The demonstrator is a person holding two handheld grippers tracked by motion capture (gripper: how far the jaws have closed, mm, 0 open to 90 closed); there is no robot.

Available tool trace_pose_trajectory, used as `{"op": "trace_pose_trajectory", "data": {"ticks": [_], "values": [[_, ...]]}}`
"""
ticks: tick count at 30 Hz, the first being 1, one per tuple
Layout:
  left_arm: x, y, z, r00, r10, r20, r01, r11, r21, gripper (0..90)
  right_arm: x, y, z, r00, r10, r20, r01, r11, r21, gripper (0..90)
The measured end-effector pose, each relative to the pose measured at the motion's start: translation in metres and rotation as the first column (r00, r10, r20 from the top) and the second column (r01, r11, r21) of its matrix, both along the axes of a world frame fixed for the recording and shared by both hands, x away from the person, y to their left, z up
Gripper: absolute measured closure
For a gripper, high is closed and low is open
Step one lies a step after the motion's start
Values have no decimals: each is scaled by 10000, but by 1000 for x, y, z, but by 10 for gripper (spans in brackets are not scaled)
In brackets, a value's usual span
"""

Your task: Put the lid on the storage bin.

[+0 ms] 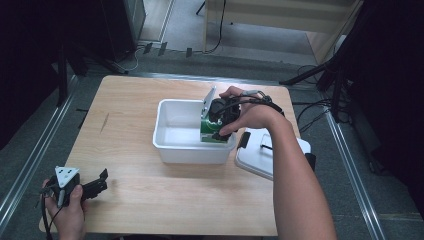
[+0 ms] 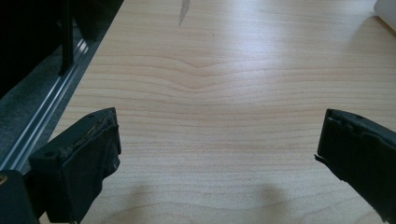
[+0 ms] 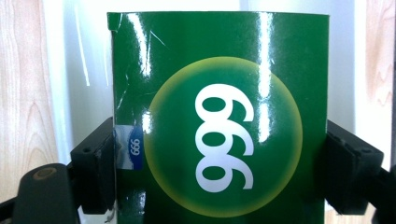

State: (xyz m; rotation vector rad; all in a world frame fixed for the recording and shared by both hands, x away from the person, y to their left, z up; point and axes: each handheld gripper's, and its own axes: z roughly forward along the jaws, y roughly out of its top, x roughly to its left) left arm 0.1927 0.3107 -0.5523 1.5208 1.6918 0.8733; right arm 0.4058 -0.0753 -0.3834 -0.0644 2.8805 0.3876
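Note:
A glossy green box (image 3: pixel 219 121) with a yellow-ringed circle and white "999" is clamped between both pads of my right gripper (image 3: pixel 219 168). From above, that green box (image 1: pixel 209 131) hangs inside the right end of a white plastic bin (image 1: pixel 170 146), with my right gripper (image 1: pixel 222 120) pointing down over it. At the table's near left corner my left gripper (image 1: pixel 97 185) rests in a hand. Its jaws stand wide apart over bare wood, so the left gripper (image 2: pixel 219 154) is open with nothing between them.
The bin's white lid (image 1: pixel 260 155) with a black latch lies on the table just right of the bin. Bare wooden tabletop (image 1: pixel 150 200) stretches between the bin and the left hand. Cables and dark stands crowd the floor at the right.

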Motion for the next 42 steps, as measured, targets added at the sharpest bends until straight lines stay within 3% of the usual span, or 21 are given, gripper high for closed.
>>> {"op": "trace_pose_trajectory", "data": {"ticks": [15,26,35,42], "values": [[0,-1,0,10000,0,-2,0,10000,34,0,9,-1,-33,9994,289,-177,-292,9994,-210,155],[0,-1,0,10000,-16,-30,16,10000,81,0,17,2,-52,9983,-193,-548,176,9993,-325,153],[0,0,0,10000,-19,-38,20,10000,65,0,20,7,-58,9944,-534,-916,481,9971,-598,152],[0,-1,0,10000,-9,-9,9,10000,43,0,23,9,-58,9873,-1137,-1107,1048,9910,-834,150]]}}
